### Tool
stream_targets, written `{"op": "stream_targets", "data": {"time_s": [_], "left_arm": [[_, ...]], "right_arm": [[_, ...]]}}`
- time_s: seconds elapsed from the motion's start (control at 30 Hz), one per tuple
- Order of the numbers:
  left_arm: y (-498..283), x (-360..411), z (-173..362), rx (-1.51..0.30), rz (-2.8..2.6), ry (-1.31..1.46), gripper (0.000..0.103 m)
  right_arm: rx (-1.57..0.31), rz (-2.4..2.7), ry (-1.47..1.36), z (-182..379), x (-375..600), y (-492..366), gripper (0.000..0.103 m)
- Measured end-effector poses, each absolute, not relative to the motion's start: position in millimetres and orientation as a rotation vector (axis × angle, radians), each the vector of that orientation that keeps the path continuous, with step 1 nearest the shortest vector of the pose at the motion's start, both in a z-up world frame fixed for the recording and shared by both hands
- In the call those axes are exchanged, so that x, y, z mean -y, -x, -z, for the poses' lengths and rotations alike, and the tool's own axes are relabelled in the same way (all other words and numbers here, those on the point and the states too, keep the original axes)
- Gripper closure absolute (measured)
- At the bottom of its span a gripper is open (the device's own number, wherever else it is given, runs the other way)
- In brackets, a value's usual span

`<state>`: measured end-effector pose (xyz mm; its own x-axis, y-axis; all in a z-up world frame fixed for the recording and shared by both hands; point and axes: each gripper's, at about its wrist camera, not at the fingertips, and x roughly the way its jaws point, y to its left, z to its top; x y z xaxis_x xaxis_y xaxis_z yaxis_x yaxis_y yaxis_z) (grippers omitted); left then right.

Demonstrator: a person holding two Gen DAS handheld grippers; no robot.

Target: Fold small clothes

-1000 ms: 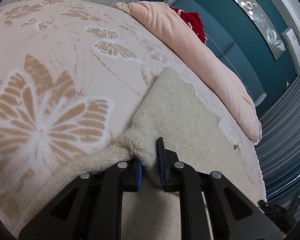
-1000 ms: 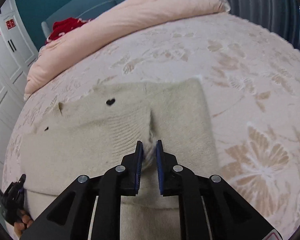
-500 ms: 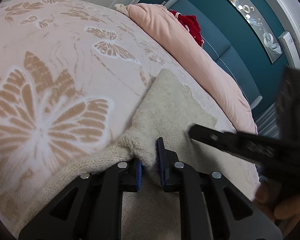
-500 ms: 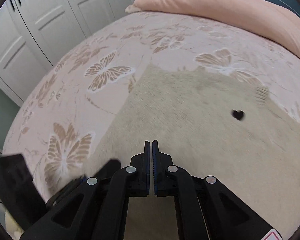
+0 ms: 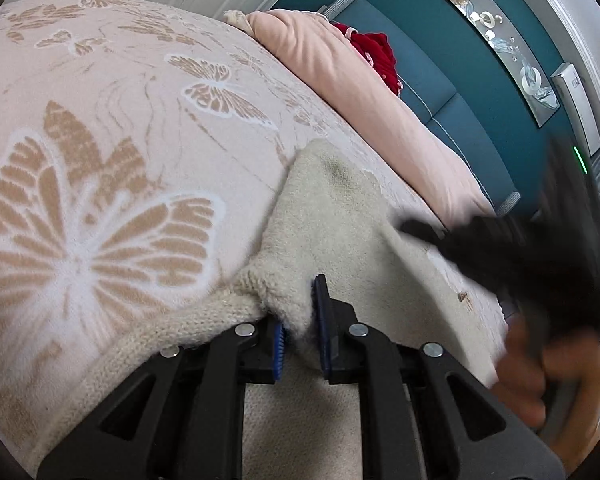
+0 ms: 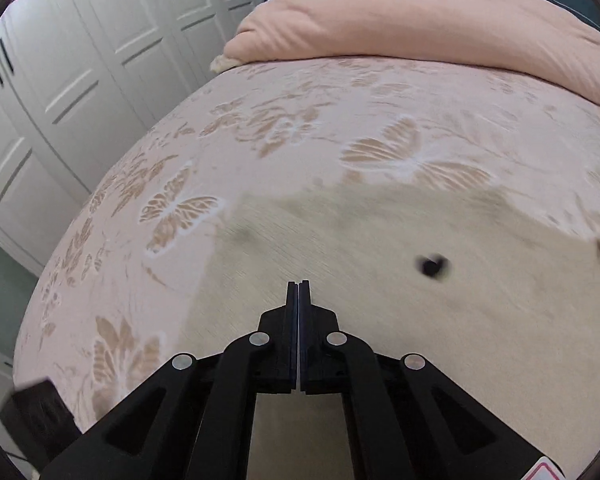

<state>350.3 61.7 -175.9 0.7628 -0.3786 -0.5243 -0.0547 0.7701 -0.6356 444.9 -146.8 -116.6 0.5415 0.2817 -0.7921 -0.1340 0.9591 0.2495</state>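
A cream knitted garment (image 5: 340, 216) lies on the butterfly-patterned bedspread (image 5: 100, 128). My left gripper (image 5: 300, 324) is shut on a bunched fold at the garment's near edge. In the right wrist view the garment (image 6: 380, 280) lies flat, with a small black heart mark (image 6: 432, 266) on it. My right gripper (image 6: 299, 300) is shut and empty, held above the garment. The right gripper also shows blurred in the left wrist view (image 5: 520, 248), with the hand that holds it.
A pink duvet (image 5: 360, 88) lies rolled along the bed's far side, with a red item (image 5: 374, 56) behind it. A teal headboard (image 5: 440, 80) stands beyond. White wardrobe doors (image 6: 80, 60) stand past the bed's left edge.
My right gripper let go of the garment fold, shut empty and swung left across the garment. My left gripper kept its hold and stayed in place.
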Motion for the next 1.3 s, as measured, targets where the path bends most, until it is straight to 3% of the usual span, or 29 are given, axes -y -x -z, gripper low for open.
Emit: {"op": "stream_targets", "data": {"time_s": [0.13,0.23,0.3,0.37,0.4,0.43,0.47,0.53,0.57,0.6,0.63,0.67,0.7,1.0,1.3], "left_arm": [[-351.7,-60.6,175.4,-0.699,0.186,0.669,0.089],[-353.1,-60.2,175.4,-0.706,0.18,0.663,0.089],[-354.3,-59.5,175.5,-0.712,0.175,0.656,0.089],[-356.2,-57.7,174.2,-0.721,0.17,0.649,0.089],[-357.5,-57.1,172.9,-0.729,0.167,0.647,0.089],[-358.3,-57.7,171.3,-0.739,0.166,0.649,0.089],[-360.1,-58.6,168.1,-0.758,0.168,0.651,0.089],[-356.3,-60.6,156.1,-0.838,0.177,0.619,0.086],[-346.6,-63.2,147.6,-0.87,0.182,0.591,0.081],[-331.8,-67.0,138.7,-0.89,0.186,0.565,0.057],[-311.5,-73.8,128.5,-0.902,0.179,0.543,0.025],[-287.7,-83.8,121.3,-0.903,0.162,0.534,0.014],[-262.4,-95.6,114.2,-0.891,0.164,0.538,0.011],[-104.6,-184.2,127.5,-1.035,0.115,0.546,0.009],[-112.6,-138.9,129.9,-1.065,0.243,0.525,0.006]], "right_arm": [[-0.962,-0.042,-0.365,133.9,281.9,-379.0,0.103],[-0.853,0.138,-0.442,105.6,347.5,-317.7,0.09],[-0.851,0.171,-0.478,106.7,377.8,-294.5,0.09],[-0.994,0.246,-0.42,132.8,397.4,-287.7,0.103],[-0.965,0.217,-0.433,132.9,401.9,-276.6,0.103],[-0.945,0.249,-0.439,124.1,403.0,-263.0,0.1],[-0.929,0.309,-0.412,113.0,400.5,-248.2,0.088],[-0.859,0.319,-0.364,89.0,389.0,-207.9,0.088],[-0.838,0.297,-0.347,80.0,381.3,-186.0,0.077],[-0.834,0.287,-0.323,74.1,374.5,-164.8,0.069],[-0.837,0.292,-0.28,70.6,366.0,-142.2,0.054],[-0.839,0.306,-0.235,69.2,358.9,-118.2,0.046],[-0.846,0.323,-0.201,69.7,352.1,-95.6,0.044],[-1.026,0.317,-0.485,113.6,333.1,59.1,0.042],[-0.989,0.272,-0.692,128.0,322.6,45.2,0.034]]}}
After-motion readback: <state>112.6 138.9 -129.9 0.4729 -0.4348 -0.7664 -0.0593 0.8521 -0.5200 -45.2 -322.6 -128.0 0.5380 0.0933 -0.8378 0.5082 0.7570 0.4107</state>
